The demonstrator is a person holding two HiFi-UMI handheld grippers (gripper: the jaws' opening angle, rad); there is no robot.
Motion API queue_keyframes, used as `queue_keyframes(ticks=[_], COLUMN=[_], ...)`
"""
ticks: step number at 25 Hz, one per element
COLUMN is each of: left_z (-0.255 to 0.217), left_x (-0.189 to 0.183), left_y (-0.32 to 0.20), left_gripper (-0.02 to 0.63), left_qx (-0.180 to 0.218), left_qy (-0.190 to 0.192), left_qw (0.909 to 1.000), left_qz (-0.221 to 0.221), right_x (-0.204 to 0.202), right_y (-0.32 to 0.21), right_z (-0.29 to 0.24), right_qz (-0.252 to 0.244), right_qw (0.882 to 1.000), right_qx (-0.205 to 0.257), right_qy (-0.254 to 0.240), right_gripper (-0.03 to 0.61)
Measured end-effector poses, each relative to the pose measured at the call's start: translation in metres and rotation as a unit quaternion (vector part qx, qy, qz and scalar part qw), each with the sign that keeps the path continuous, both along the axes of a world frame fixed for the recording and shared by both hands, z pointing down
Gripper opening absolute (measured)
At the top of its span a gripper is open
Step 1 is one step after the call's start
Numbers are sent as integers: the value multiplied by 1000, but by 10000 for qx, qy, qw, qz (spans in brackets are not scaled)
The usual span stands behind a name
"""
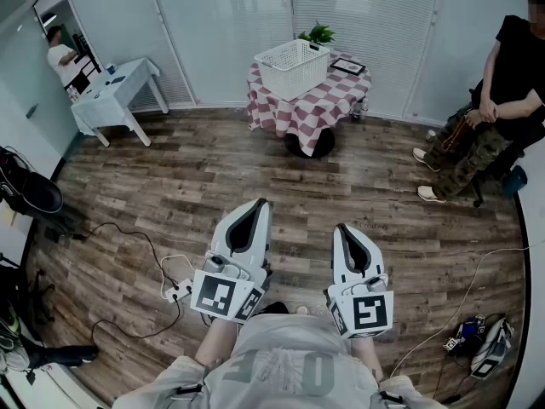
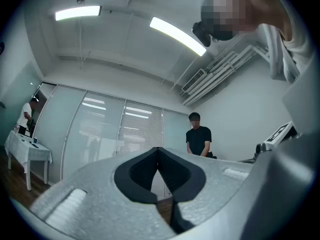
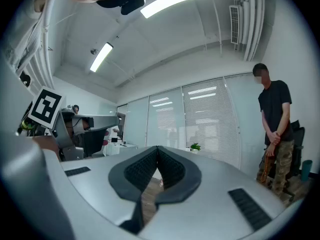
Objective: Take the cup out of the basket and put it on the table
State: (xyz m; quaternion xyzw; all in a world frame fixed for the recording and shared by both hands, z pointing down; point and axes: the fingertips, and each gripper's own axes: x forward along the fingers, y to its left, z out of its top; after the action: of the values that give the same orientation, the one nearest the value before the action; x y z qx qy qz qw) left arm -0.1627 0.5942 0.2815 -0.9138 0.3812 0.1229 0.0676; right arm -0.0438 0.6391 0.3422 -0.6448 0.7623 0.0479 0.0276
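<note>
"Distance is your first problem: the basket (image 1: 294, 66) sits on the checked table (image 1: 311, 113), well across the room from you. I judge you need to walk up before either tool can do anything."

"Where is the cup?"

"You can't see it from here. Going by the task it should be inside the basket, but the basket wall hides it. Get close enough to look down over the rim before you choose a grip."

"And my tools?"

"Your left gripper (image 1: 259, 204) has its jaws pressed together with nothing between them. Your right gripper (image 1: 341, 228) is the same: tips meeting, empty. Open the one you mean to use before it passes the rim, not inside the basket."

"How am I holding them?"

"Both are low in front of your body, side by side, pointing forward and tipped a little upward. Drop their noses as you approach. Pick a bare patch of cloth for the cup, since the plant (image 1: 317, 34) and the dark frame (image 1: 347, 66) stand close by the basket."
</note>
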Motion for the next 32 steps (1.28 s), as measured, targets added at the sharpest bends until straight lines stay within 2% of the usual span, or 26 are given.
queue_keyframes(ticks=[8,13,17,20,23,25,28,32], left_z=[0,1,-1,6,12,17,23,36], left_x=[0,1,8,17,14,7,0,4], left_y=[-1,-1,-3,0,-4,-7,-17,-41], left_gripper=[5,5,5,5,5,5,5,5], left_qx=[-3,-21,1,-35,-126,-197,-290,-653], left_qy=[26,84,135,23,-63,-89,-12,251], left_qw=[10000,9999,9999,10000,9999,9996,9991,9974], left_qz=[-77,-95,-64,-19,-65,-182,-325,-166], right_x=[4,9,16,17,10,10,14,24], right_y=[3,6,1,1,-2,-10,-25,-40], right_z=[-1,-4,1,3,-1,12,36,43], right_qz=[-83,-127,-344,-723,-1081,-936,-750,-684], right_qw=[10000,9994,9987,9927,9784,9793,9836,9821], right_qx=[50,233,162,199,444,264,-259,-346], right_qy=[-10,-209,-352,-947,-1704,-1774,-1618,-1722], right_gripper=[9,9,9,11,11,11,9,9])
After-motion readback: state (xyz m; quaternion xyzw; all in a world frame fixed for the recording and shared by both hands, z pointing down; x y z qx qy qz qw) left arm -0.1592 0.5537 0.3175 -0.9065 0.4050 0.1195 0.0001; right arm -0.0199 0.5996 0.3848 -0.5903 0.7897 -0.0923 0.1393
